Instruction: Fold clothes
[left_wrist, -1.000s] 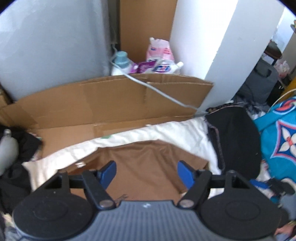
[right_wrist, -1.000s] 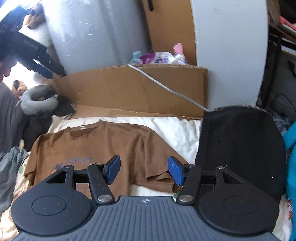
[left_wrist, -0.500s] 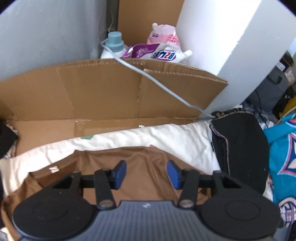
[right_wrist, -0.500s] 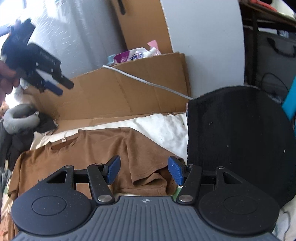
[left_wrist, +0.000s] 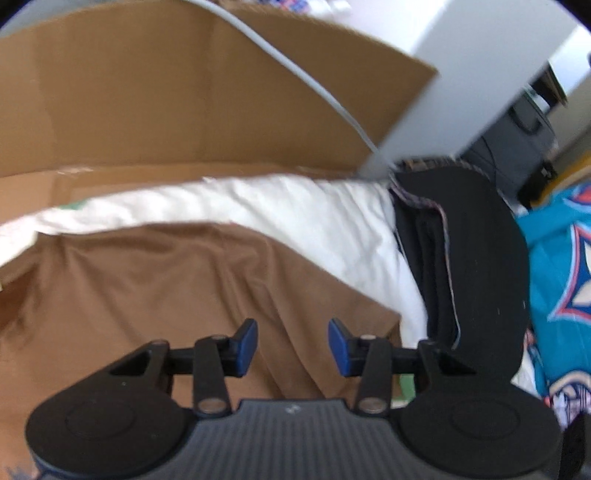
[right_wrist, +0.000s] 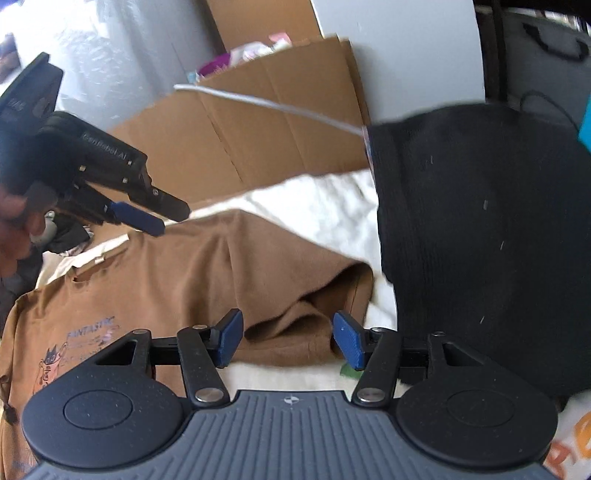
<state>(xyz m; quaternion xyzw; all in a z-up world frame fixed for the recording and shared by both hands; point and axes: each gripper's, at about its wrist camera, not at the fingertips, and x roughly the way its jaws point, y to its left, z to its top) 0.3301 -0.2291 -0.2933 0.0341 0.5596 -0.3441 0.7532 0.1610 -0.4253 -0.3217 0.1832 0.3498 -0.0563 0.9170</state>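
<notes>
A brown T-shirt (right_wrist: 177, 280) with a small printed picture lies flat on a white sheet (right_wrist: 317, 206); its right sleeve (right_wrist: 314, 314) is bunched. My right gripper (right_wrist: 288, 339) is open just above that sleeve, nothing between its blue pads. In the left wrist view my left gripper (left_wrist: 291, 349) is open over the shirt's (left_wrist: 166, 295) shoulder area, close to the cloth. The left gripper (right_wrist: 144, 218) also shows in the right wrist view, held in a hand above the shirt's collar.
A folded black garment (right_wrist: 480, 240) lies right of the shirt. Flattened cardboard (left_wrist: 184, 92) stands behind the sheet, with a grey cable (left_wrist: 295, 62) across it. A white panel (right_wrist: 399, 55) rises at the back. Turquoise patterned cloth (left_wrist: 561, 266) lies at far right.
Both grippers have come down and forward toward the shirt. The left gripper has swung right, over the shoulder. The right gripper's jaws have opened a little wider over the sleeve.
</notes>
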